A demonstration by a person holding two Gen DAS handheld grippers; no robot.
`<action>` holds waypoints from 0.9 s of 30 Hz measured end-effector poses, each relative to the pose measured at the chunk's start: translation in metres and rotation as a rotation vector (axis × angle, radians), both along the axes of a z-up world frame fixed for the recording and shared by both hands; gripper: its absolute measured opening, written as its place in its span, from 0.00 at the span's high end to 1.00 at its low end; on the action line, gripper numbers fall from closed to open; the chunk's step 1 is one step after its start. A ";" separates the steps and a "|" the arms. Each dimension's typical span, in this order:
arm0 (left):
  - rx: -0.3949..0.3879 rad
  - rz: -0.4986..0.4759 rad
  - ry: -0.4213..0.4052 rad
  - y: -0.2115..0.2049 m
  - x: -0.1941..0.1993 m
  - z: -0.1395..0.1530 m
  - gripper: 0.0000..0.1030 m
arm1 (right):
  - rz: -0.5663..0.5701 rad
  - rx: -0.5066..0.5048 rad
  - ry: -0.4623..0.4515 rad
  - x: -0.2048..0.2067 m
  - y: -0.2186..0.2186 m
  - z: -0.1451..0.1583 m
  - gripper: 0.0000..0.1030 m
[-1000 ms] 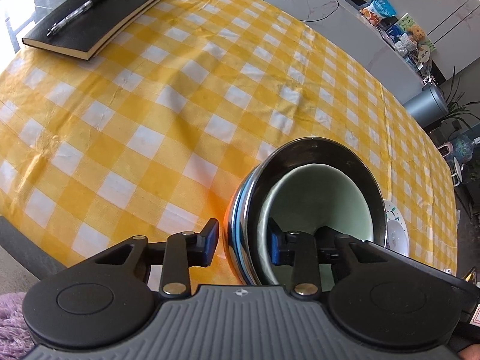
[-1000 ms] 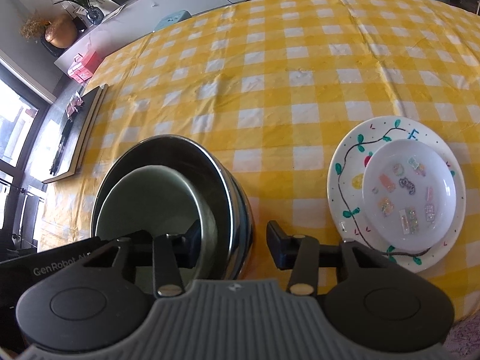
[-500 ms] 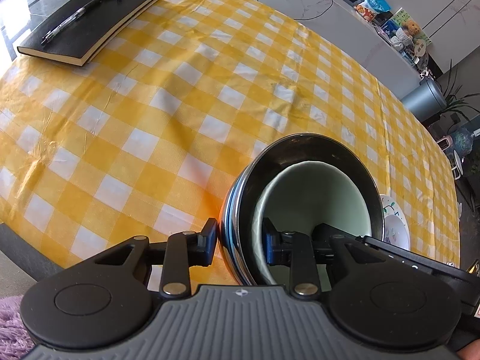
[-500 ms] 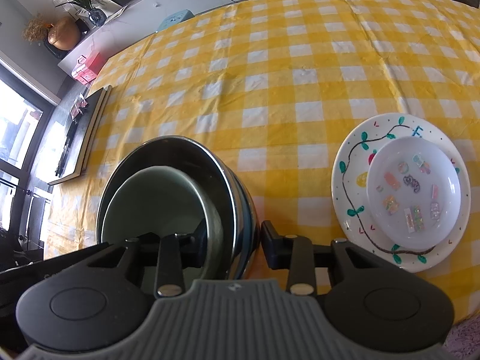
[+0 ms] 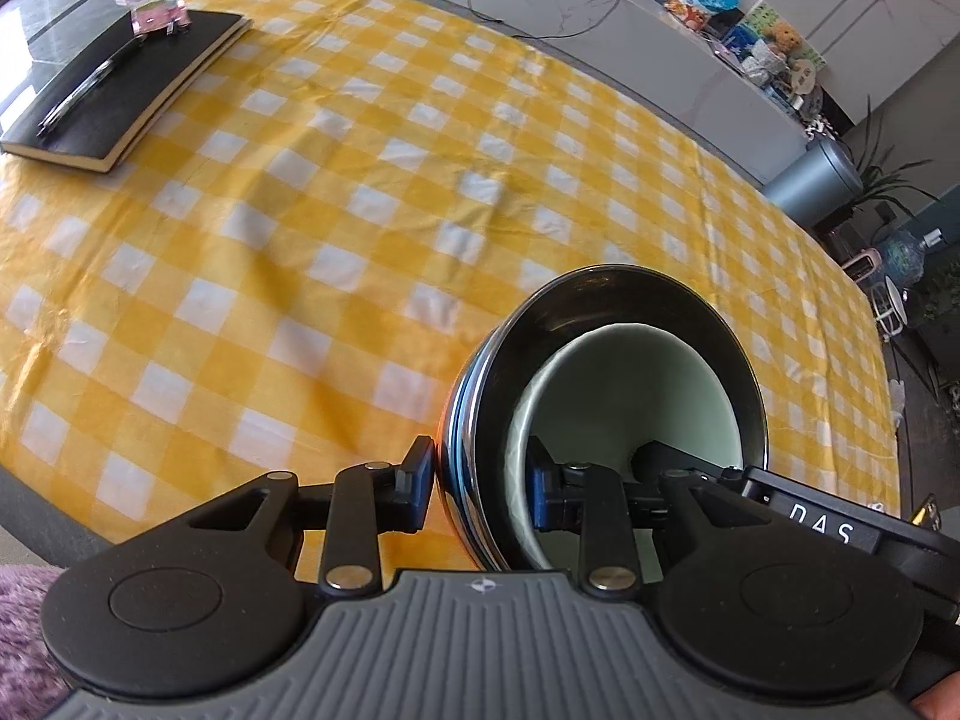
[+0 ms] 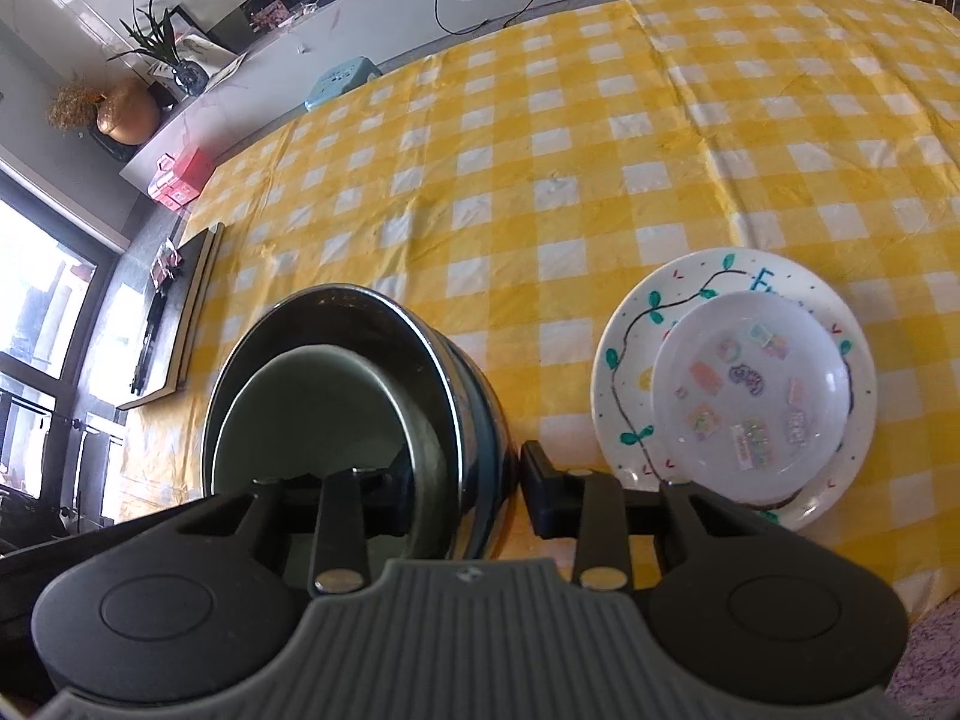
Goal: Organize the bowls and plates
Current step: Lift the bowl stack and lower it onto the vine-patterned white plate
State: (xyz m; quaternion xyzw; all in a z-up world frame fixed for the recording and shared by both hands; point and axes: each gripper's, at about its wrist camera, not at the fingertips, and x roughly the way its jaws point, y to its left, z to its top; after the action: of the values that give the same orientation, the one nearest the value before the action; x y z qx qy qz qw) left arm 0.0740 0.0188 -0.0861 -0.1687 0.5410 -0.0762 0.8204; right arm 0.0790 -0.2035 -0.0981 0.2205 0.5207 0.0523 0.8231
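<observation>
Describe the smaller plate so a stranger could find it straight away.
On the yellow-and-white checked tablecloth, find the big white round plate painted with green leaves. The small white plate sits stacked on it, and it alone carries pastel stickers rather than painted vines.

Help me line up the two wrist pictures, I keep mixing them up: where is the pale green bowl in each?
Left wrist view: the green bowl sits low and right of centre, nested in the dark metal bowl.
Right wrist view: the green bowl sits low and left of centre, in the same metal bowl.
Shared landmark: the black notebook, upper left in one, on the left edge in the other.
</observation>
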 end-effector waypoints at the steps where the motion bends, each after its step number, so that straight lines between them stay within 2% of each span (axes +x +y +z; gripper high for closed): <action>1: -0.003 -0.008 -0.004 -0.007 0.001 0.003 0.67 | -0.008 0.002 -0.006 -0.002 -0.008 0.003 0.67; 14: -0.010 -0.137 -0.039 -0.095 0.016 0.026 0.67 | -0.134 0.016 -0.042 -0.019 -0.100 0.032 0.67; 21: -0.047 -0.154 0.012 -0.119 0.026 0.015 0.67 | -0.147 -0.009 -0.020 -0.014 -0.128 0.031 0.67; 27: -0.049 -0.150 0.057 -0.127 0.030 -0.001 0.67 | -0.150 -0.008 0.023 -0.010 -0.138 0.018 0.67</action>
State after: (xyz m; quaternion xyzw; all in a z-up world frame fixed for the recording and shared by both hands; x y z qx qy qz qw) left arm 0.1040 -0.1082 -0.0868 -0.1499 0.5730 -0.1460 0.7924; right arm 0.0685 -0.3417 -0.0800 0.2561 0.5123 -0.0143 0.8196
